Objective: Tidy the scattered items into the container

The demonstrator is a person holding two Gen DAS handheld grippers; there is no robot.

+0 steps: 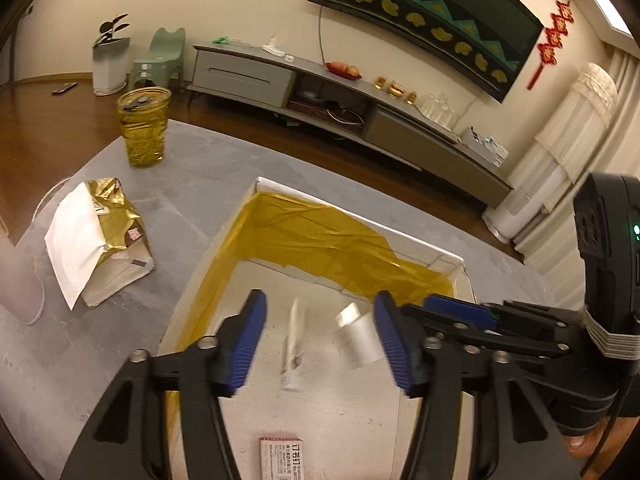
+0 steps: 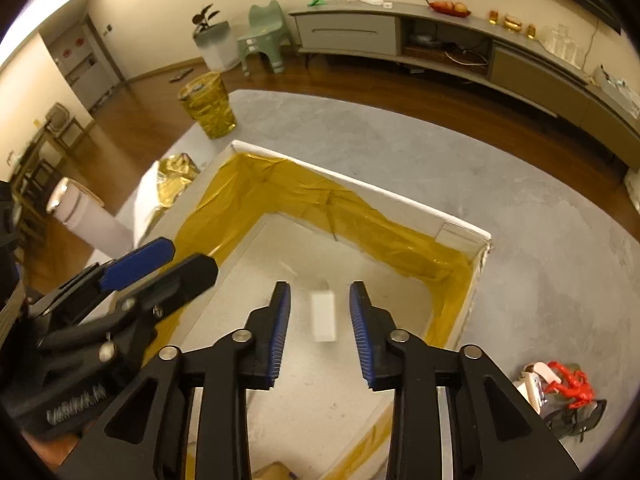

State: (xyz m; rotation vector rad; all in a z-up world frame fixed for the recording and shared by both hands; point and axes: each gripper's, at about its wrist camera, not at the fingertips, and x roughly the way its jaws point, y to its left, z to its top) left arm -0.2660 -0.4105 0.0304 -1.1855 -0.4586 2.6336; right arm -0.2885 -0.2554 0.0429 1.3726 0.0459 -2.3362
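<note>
White box (image 1: 400,240) with gold-taped walls on grey surface (image 1: 192,168), left tool (image 1: 320,336) and right tool (image 2: 320,312) both spread above it, blurred tube (image 1: 292,348) and small white block (image 2: 323,316) between their fingers

grey tv cabinet (image 1: 320,80), green stool (image 2: 264,32) and potted plant (image 2: 206,14) by the wall

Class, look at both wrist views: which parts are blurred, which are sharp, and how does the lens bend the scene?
Left wrist view: the white tube and the silvery cylinder over the box are motion-smeared, the left gripper sharp. Right wrist view: the white block is smeared, the right gripper crisp; the cabinet bows, corners vignetted.
</note>
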